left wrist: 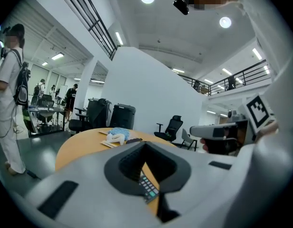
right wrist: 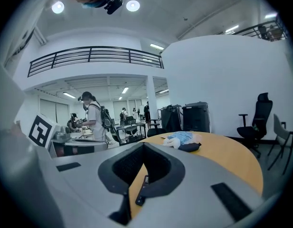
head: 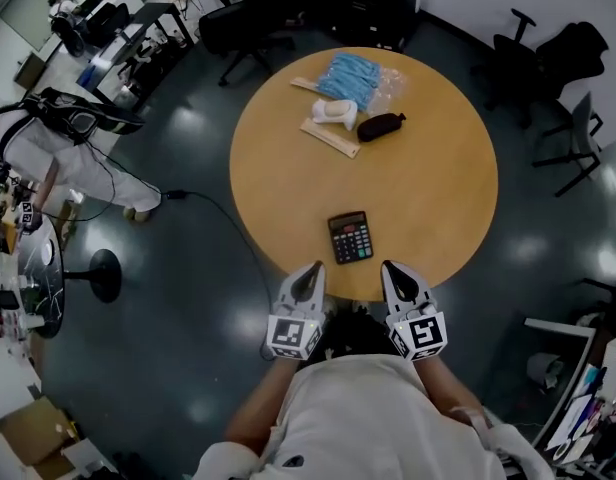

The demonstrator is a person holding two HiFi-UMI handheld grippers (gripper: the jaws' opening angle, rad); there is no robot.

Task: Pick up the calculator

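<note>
The black calculator [head: 349,237] lies flat on the round wooden table [head: 438,198], close to its near edge. My left gripper [head: 310,269] hovers just short of that edge, to the calculator's near left, jaws shut and empty. To the near right my right gripper [head: 391,267] is also shut and empty. In the left gripper view the calculator [left wrist: 147,188] shows its keys through the notch of the closed left gripper [left wrist: 146,151]. The right gripper view shows only a thin dark edge of the calculator [right wrist: 141,190] below the closed right gripper [right wrist: 144,148].
At the table's far side lie a blue packet [head: 350,76], a white object [head: 333,113], a black pouch [head: 380,126] and flat wooden strips [head: 330,138]. Office chairs [head: 563,63] stand around. A person [head: 48,138] stands at the left, and a cable [head: 223,218] crosses the floor.
</note>
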